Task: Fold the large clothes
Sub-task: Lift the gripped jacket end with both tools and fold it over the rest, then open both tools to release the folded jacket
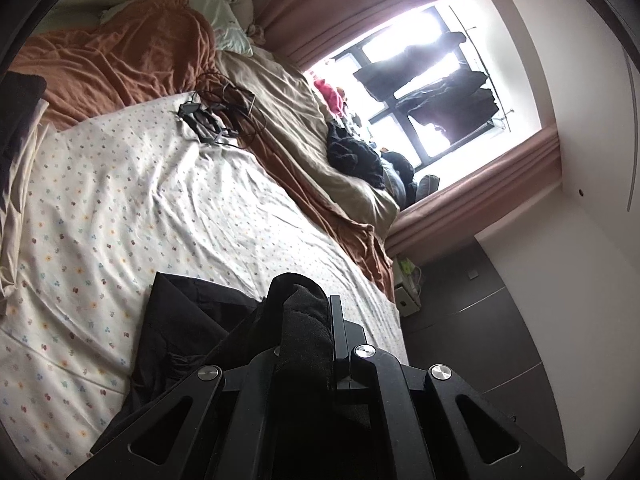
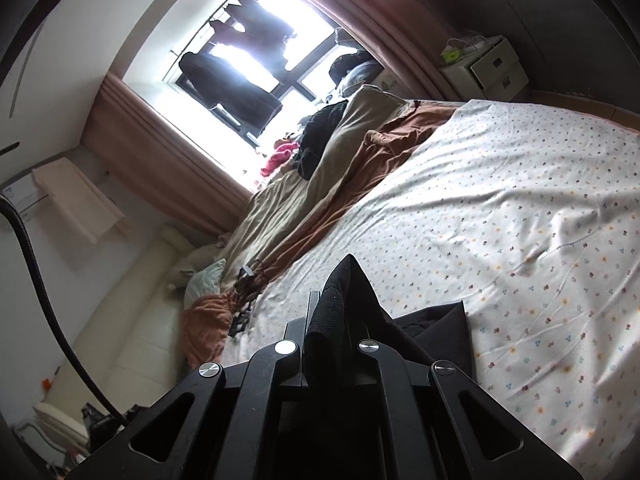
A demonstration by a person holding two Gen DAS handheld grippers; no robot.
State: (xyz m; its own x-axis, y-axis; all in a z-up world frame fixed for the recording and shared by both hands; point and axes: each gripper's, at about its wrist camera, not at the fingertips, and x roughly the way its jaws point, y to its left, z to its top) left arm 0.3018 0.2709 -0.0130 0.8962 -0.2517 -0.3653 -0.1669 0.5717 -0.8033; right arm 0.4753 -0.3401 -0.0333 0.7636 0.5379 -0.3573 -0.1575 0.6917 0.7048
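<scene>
So the bed (image 1: 168, 208) is our landmark here, with its white flowery sheet (image 2: 500, 220) taking up most of both views. Along the window side of the bed we've got a rumpled orange and beige duvet (image 1: 132, 56), and a tangle of dark cables (image 1: 216, 120) sits on the sheet right at the duvet's edge. The thing we're folding is a black garment (image 1: 188, 320), and it's at the near edge of the bed, partly draped on the sheet and partly bunched up into both grippers. Our left gripper (image 1: 320, 320) is clamped tight on a thick fold of it, the cloth bulging up over the tips, and the rest trails off onto the sheet on the side away from the window. Our right gripper (image 2: 332, 308) is pinched down on another bit, which sticks up in a point past the fingers, with a flat corner of fabric lying on the sheet just beside it. Both grippers hang over the near edge of the bed, aimed across it and tipped slightly downward.
</scene>
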